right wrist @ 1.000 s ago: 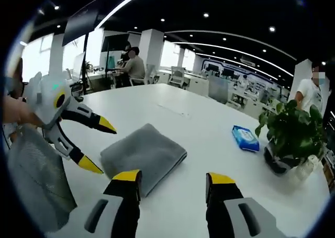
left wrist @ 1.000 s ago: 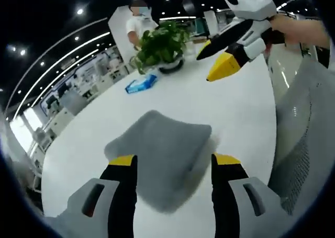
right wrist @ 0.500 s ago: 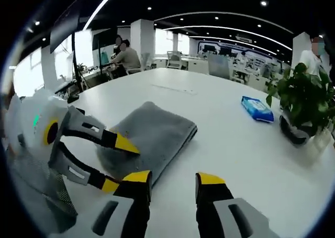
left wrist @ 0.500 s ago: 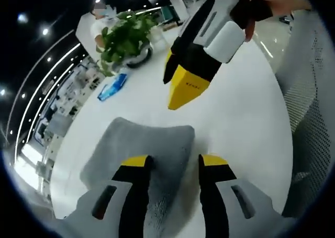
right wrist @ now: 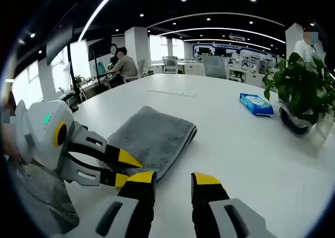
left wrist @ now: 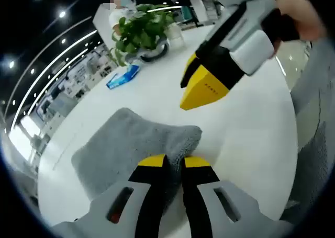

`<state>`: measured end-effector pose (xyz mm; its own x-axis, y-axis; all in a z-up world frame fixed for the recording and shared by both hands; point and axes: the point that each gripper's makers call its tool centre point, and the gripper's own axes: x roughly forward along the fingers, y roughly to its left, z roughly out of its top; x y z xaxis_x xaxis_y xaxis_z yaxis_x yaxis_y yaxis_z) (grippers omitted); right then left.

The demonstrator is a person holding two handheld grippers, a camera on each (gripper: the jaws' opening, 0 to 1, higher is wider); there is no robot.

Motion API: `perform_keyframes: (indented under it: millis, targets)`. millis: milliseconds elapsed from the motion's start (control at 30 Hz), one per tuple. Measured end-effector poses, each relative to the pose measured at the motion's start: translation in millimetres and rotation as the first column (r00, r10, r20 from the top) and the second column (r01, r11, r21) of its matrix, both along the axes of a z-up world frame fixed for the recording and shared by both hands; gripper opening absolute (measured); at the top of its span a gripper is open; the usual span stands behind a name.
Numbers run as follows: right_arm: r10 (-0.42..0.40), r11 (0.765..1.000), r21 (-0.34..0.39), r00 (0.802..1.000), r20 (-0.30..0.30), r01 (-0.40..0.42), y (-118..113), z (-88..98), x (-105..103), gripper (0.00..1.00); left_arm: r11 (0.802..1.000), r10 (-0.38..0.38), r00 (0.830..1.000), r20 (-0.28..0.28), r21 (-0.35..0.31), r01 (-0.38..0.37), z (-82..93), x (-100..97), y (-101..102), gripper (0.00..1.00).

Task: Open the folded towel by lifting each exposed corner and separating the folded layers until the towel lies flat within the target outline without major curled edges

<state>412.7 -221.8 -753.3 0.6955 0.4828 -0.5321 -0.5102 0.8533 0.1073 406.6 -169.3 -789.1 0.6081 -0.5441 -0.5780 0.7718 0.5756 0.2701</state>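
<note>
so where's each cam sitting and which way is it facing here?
Left gripper view: rides the left gripper, looking along its jaws pinching the folded grey towel; the right gripper and a hand show.
Right gripper view: rides the right gripper, over the white table; left gripper at left.
Shared: towel, potted green plant, blue wipes pack.

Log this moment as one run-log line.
left gripper: closing on near towel corner | towel: folded, flat on table | right gripper: hovering beside towel, holding nothing
</note>
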Motion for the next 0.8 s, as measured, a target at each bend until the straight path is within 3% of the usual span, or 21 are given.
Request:
perform_keyframes:
  millis: [67, 100, 133, 267, 333, 400, 433, 500, 533, 667, 700, 800]
  targets:
    - [-0.017, 0.998, 0.060, 1.000, 0.005, 0.017, 1.0, 6.3, 2.0, 0.24, 0.985, 0.070, 0.991, -0.114, -0.147, -0.087, 4.4, -0.4, 0.1, 0.07]
    - [-0.031, 0.996, 0.082, 1.000, 0.004, 0.030, 0.3, 8.5, 2.9, 0.24, 0.969, 0.094, 0.981, -0.168, -0.211, -0.129, 6.9, -1.6, 0.0, 0.06]
    - [-0.046, 0.992, 0.116, 0.999, 0.004, 0.045, -0.3, 11.3, 4.2, 0.24, 0.957, 0.099, 0.975, -0.198, -0.251, -0.148, 10.7, -1.3, 1.3, 0.06]
    - [-0.096, 0.969, 0.223, 0.995, -0.041, 0.103, -2.2, 14.5, 6.3, 0.27, 0.961, 0.089, 0.982, -0.166, -0.245, -0.128, 16.4, -5.2, 3.9, 0.06]
    - [-0.110, 0.951, 0.282, 0.991, -0.075, 0.127, -2.0, 14.6, 6.5, 0.30, 0.948, 0.096, 0.976, -0.196, -0.280, -0.149, 18.2, -8.6, 2.6, 0.06]
    - [-0.127, 0.915, 0.365, 0.981, -0.150, 0.174, 0.2, 13.5, 4.3, 0.33, 0.935, 0.097, 0.969, -0.227, -0.313, -0.167, 20.9, -13.3, 1.0, 0.06]
    - [-0.114, 0.898, 0.401, 0.975, -0.189, 0.183, 3.5, 13.0, 1.5, 0.31, 0.933, 0.095, 0.968, -0.233, -0.319, -0.168, 22.3, -15.5, 0.1, 0.06]
    - [-0.082, 0.841, 0.491, 0.951, -0.297, 0.226, 11.5, 10.9, -5.0, 0.24, 0.930, 0.073, 0.970, -0.231, -0.335, -0.150, 28.0, -23.2, -4.7, 0.05]
    - [-0.077, 0.832, 0.501, 0.943, -0.322, 0.239, 13.1, 8.6, -6.9, 0.23, 0.928, 0.058, 0.973, -0.226, -0.346, -0.135, 31.6, -28.0, -8.5, 0.05]
    - [-0.067, 0.836, 0.475, 0.910, -0.408, 0.274, 18.2, -9.5, -14.5, 0.36, 0.921, 0.032, 0.971, -0.235, -0.370, -0.119, 36.6, -39.2, -15.0, 0.05]
    - [-0.056, 0.826, 0.486, 0.900, -0.432, 0.284, 21.1, -10.7, -16.9, 0.36, 0.920, 0.024, 0.972, -0.235, -0.376, -0.113, 38.2, -43.0, -16.1, 0.05]
    - [-0.046, 0.824, 0.490, 0.896, -0.443, 0.284, 22.1, -12.5, -18.3, 0.35, 0.919, -0.013, 0.975, -0.221, -0.386, -0.076, 42.8, -52.5, -20.0, 0.05]
